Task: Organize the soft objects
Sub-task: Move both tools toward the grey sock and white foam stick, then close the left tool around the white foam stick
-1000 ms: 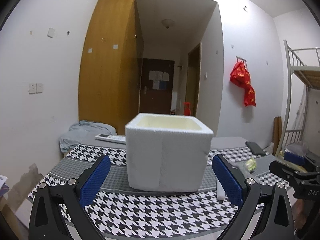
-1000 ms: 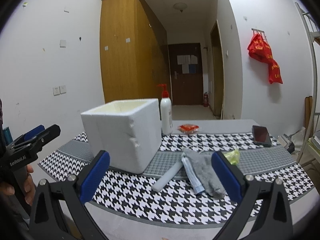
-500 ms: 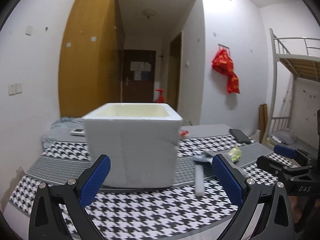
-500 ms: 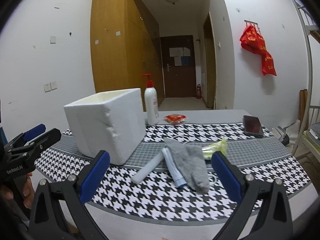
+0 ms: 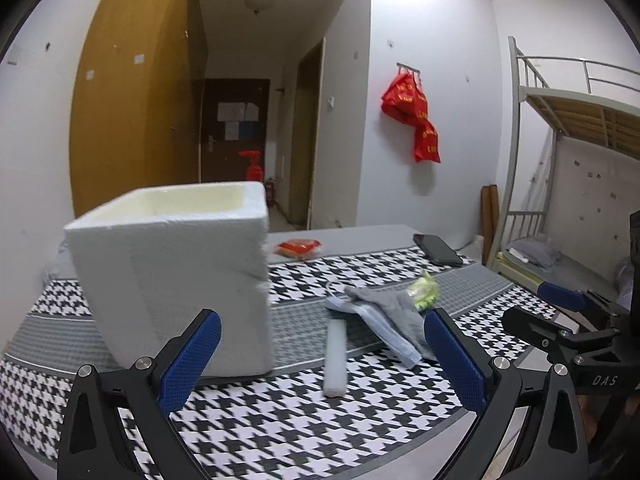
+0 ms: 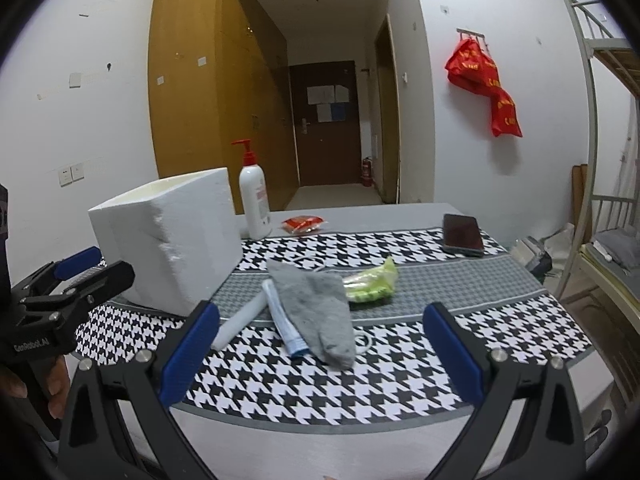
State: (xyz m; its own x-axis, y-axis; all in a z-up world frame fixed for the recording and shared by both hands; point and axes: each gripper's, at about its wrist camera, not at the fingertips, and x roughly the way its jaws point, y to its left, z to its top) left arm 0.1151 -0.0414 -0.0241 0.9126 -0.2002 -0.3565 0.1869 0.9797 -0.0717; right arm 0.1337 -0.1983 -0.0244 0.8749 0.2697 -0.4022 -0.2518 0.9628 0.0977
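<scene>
Left wrist view: the left gripper [image 5: 320, 354] fills the bottom of the frame, jaws spread wide and holding nothing.
Foam box [image 5: 176, 280]: white, open-topped, left of centre, standing on the houndstooth table mat [image 5: 280, 412]; it appears empty as far as the rim shows.
Soft pile: a grey sock [image 5: 394, 310] lies right of centre over a pale blue cloth [image 5: 380, 326], with a yellow-green crumpled piece [image 5: 423, 293] just behind them.
White tube [image 5: 335, 356]: lies lengthwise at centre, between the box and the pile.
Other gripper: the right gripper [image 5: 556, 320] shows at the right edge, apart from the table items.

Right wrist view: the right gripper [image 6: 320, 350] is at the bottom of the frame, jaws released and empty, aimed at the pile.
Grey sock [image 6: 320, 310]: centre of the frame, draped over the pale blue cloth [image 6: 284, 324]; the yellow-green crumpled piece [image 6: 372, 284] touches its upper right.
Foam box [image 6: 168, 240]: left of centre, near the pile but not touching it.
Background: a pump bottle [image 6: 254, 204], a red packet [image 6: 303, 224] and a phone [image 6: 462, 234] sit further up the frame.
Left gripper [image 6: 66, 286]: at the left edge, held in a hand [image 6: 56, 384].

Step in hand: approach, I judge; nothing soft is in the box yet.
Next move: lower one set of jaws over the sock, pinch it alone, then carry it above the box rim.
</scene>
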